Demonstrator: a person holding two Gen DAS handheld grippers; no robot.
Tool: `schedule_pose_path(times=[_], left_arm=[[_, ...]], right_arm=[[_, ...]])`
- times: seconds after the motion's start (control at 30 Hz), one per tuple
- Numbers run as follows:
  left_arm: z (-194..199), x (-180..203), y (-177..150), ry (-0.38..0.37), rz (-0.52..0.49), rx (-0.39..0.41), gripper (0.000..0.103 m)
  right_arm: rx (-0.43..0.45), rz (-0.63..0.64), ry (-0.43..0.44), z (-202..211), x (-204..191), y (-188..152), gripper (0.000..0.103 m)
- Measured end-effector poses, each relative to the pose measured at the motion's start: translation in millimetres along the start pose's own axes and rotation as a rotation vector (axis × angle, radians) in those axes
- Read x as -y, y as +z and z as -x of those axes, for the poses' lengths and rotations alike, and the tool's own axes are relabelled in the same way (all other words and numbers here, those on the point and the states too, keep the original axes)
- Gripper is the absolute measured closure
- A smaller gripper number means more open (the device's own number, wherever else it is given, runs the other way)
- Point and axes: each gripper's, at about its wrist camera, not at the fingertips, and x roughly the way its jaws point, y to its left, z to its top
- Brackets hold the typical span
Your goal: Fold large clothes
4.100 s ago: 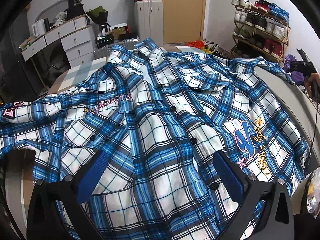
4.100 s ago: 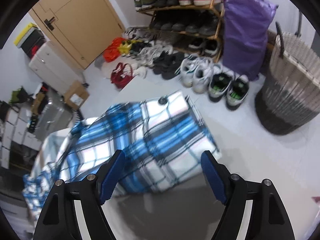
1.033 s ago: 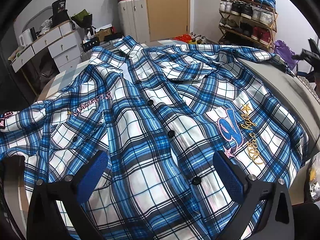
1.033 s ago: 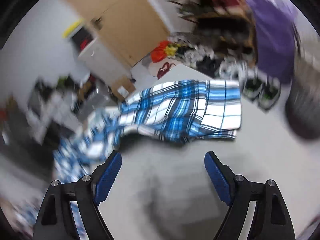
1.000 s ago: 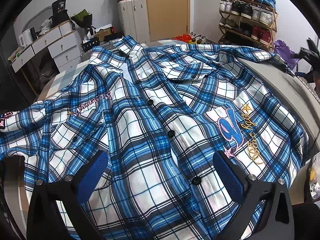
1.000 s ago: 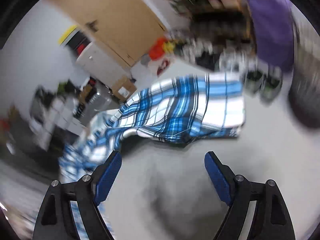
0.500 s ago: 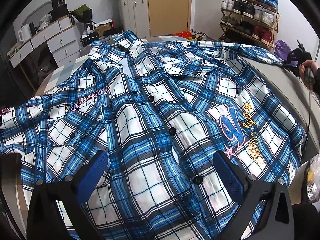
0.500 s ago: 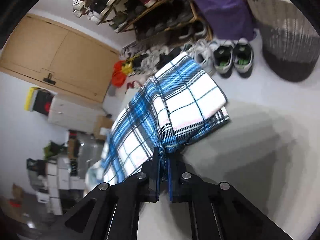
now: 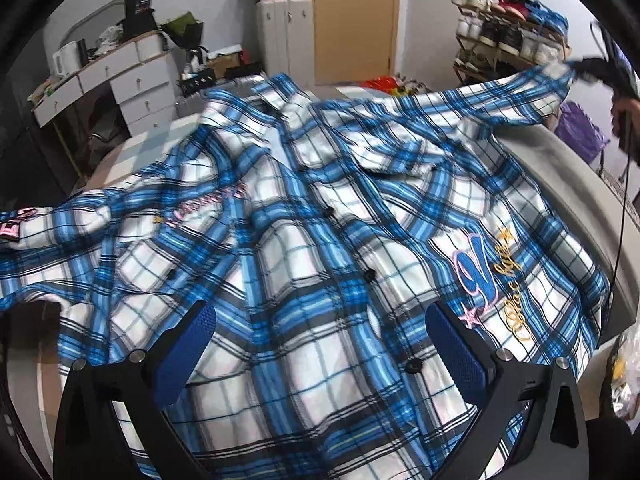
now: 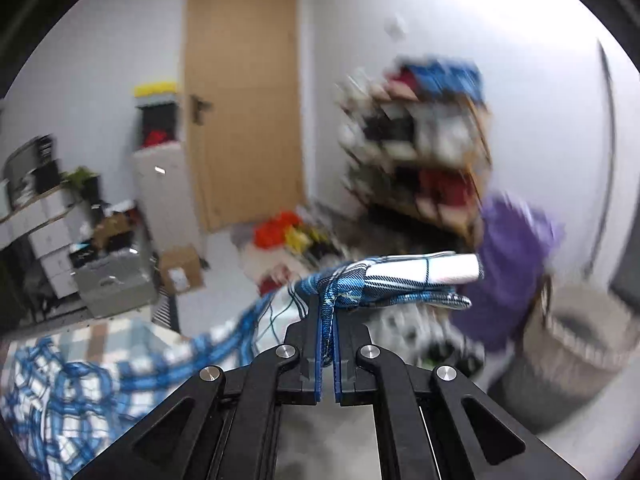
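Now the right gripper (image 10: 328, 320) lifts the plaid shirt's (image 9: 312, 240) sleeve (image 10: 400, 280) rightward.

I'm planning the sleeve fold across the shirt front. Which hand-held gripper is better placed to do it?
Right. The right hand-held gripper is shut on the sleeve cuff, lifted off the bed. The left hand-held gripper hangs open above the plaid shirt near its hem, holding nothing.

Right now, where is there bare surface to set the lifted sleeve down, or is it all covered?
The plaid shirt covers most of the bed. Bare grey bed surface shows along the right edge, beneath the sleeve that the right gripper holds up. A small checkered patch shows near the drawers. The open left gripper hovers over the hem.
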Motion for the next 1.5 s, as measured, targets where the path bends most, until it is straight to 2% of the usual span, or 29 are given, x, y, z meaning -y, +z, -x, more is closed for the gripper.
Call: schedule_pose_path(times=[0.07,0.2,0.3,0.37,0.43,0.57,0.7,0.77,0.8,0.87,0.9,0.93,1.0,1.1,1.23,1.33,1.5], left_arm=[[8.3,-11.2,1.9,0.019,0.023,0.029,0.001],[31.3,-43.8,7.0,0.070,0.106,0.092,0.001],[55.3,-78.2,5.6,0.134,0.199,0.152,0.001],[72.9,-104.8,0.4,0.188,0.264,0.193,0.001],[83.9,-124.4,-5.2,0.219,0.316,0.216,0.001],[107.0,-165.6,-20.6,0.260,0.417,0.258,0.001],[114.8,-176.4,-26.2,0.254,0.454,0.272,0.001],[118.6,-180.1,-29.9,0.243,0.469,0.282,0.001],[119.3,-181.0,-29.2,0.232,0.474,0.285,0.001],[120.1,-181.3,-29.2,0.221,0.473,0.292,0.001],[121.0,-180.6,-29.0,0.217,0.471,0.299,0.001],[121.7,-181.7,-28.1,0.213,0.467,0.303,0.001],[121.4,-182.9,-26.5,0.204,0.473,0.303,0.001],[119.7,-187.5,-26.5,0.155,0.495,0.291,0.001],[118.1,-183.6,-25.5,0.168,0.494,0.284,0.001],[118.1,-177.5,-25.7,0.145,0.501,0.282,0.001],[121.5,-163.4,-24.5,0.169,0.466,0.266,0.001]], right_arm=[[0.062,0.057,0.044,21.7,-30.7,18.8,0.100],[0.127,0.152,0.213,61.0,-121.3,51.8,0.100],[0.131,0.232,0.354,90.8,-196.0,50.7,0.100],[0.096,0.289,0.480,105.8,-260.5,33.8,0.100],[0.024,0.338,0.586,111.1,-313.0,8.6,0.100],[-0.169,0.492,0.749,107.0,-428.0,-85.1,0.100],[-0.348,0.653,0.797,99.2,-518.6,-200.9,0.100],[-0.420,0.720,0.789,92.5,-543.6,-246.3,0.099],[-0.459,0.764,0.773,89.4,-555.1,-270.1,0.096],[-0.515,0.773,0.767,84.1,-559.1,-290.7,0.082],[-0.543,0.736,0.797,82.5,-554.7,-292.8,0.068],[-0.563,0.690,0.834,81.3,-548.8,-289.7,0.045],[-0.634,0.530,0.942,82.4,-524.8,-276.7,0.025],[-0.644,0.348,1.068,98.4,-480.4,-255.6,0.022],[-0.559,0.185,1.112,126.0,-401.5,-239.8,0.007],[-0.499,0.101,1.126,151.8,-362.2,-246.8,0.004],[-0.443,-0.044,1.139,169.2,-315.0,-265.9,0.002]])
